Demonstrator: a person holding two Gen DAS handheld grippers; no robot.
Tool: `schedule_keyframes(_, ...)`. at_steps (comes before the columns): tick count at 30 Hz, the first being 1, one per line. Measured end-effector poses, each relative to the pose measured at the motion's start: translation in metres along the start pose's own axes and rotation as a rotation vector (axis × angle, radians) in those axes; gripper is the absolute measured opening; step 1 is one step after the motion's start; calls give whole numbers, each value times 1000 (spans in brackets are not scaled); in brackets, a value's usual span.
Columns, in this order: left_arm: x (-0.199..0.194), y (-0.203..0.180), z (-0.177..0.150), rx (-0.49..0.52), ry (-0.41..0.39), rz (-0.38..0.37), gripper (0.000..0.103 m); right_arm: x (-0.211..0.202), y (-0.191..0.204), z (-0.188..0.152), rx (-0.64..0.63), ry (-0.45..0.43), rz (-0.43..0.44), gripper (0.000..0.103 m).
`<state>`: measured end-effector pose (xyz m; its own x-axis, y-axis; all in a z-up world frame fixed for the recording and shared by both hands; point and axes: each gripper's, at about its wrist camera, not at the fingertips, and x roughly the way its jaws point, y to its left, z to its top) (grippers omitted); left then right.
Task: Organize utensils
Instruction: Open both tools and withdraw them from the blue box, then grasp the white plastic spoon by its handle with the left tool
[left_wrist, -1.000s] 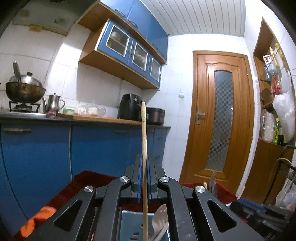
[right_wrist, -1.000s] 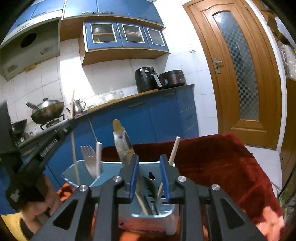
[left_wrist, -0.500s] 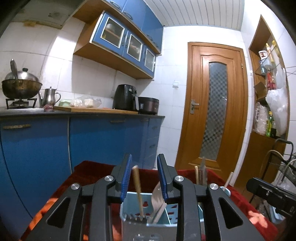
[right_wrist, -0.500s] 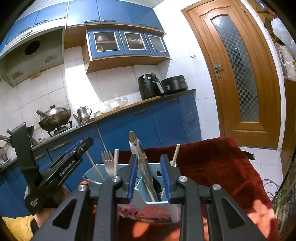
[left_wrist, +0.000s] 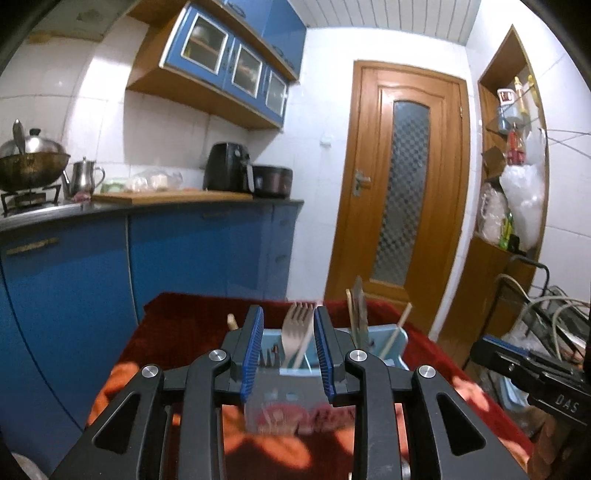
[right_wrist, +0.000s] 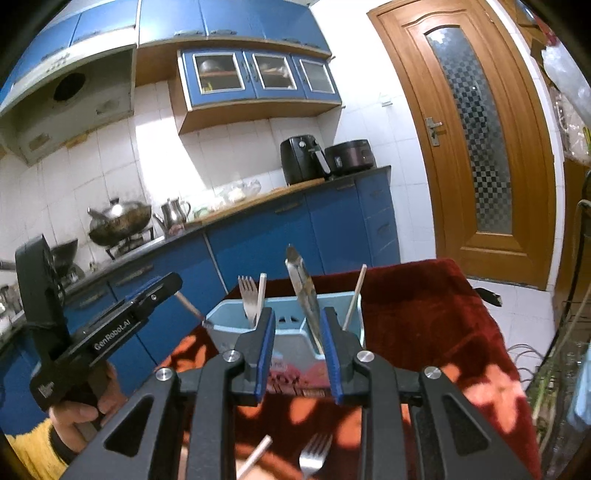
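A light blue utensil holder (left_wrist: 380, 341) (right_wrist: 288, 332) stands on a red patterned cloth. It holds a fork (left_wrist: 295, 332) (right_wrist: 248, 301), a metal knife blade (right_wrist: 303, 291) (left_wrist: 359, 317), a white stick (right_wrist: 262, 291) and wooden chopsticks (right_wrist: 354, 297) (left_wrist: 397, 332). My left gripper (left_wrist: 289, 350) is open and empty, just in front of the holder. My right gripper (right_wrist: 298, 350) is open and empty, also facing the holder. A loose fork (right_wrist: 314, 456) and a white stick (right_wrist: 255, 458) lie on the cloth under the right gripper.
The red cloth (right_wrist: 424, 314) covers the table. Blue kitchen cabinets (left_wrist: 184, 258) with a wok, a kettle and an air fryer stand behind. A wooden door (left_wrist: 402, 192) is at the right. Cables and shelves crowd the far right.
My left gripper let go of the wooden chopstick, opened and pulled back from the holder. The chopstick now leans in the holder's left side. The right gripper backed away slightly.
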<state>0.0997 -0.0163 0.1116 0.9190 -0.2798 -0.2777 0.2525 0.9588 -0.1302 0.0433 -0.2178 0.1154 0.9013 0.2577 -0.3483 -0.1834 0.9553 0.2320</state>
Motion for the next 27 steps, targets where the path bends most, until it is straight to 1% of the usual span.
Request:
schedule_keyframes(6,-9,0,-11,13,125,-15,29,-14,11,-10,-33,66,-25,28)
schedule_keyframes(10,-14,-5,-23,52,206,-26,29,-20,14,-20,-44,121,-40,28)
schedule_keyframes(12,-17,-7,-29,55,245,-45,29,-22,15,-27,-46,152,-46,28)
schedule_keyframes(16,-21,-14,-44,74,318,-89,29,-26,12,-42,-44,205,-67,28)
schedule_keyframes(21,-21,-22,-60,108,414,-110,29,-31,3,-58,-21,257,-88,30)
schedule_keyframes(27,-7,-32,-78,141,529,-132,29,-39,-7,-71,-1,292,-102,30)
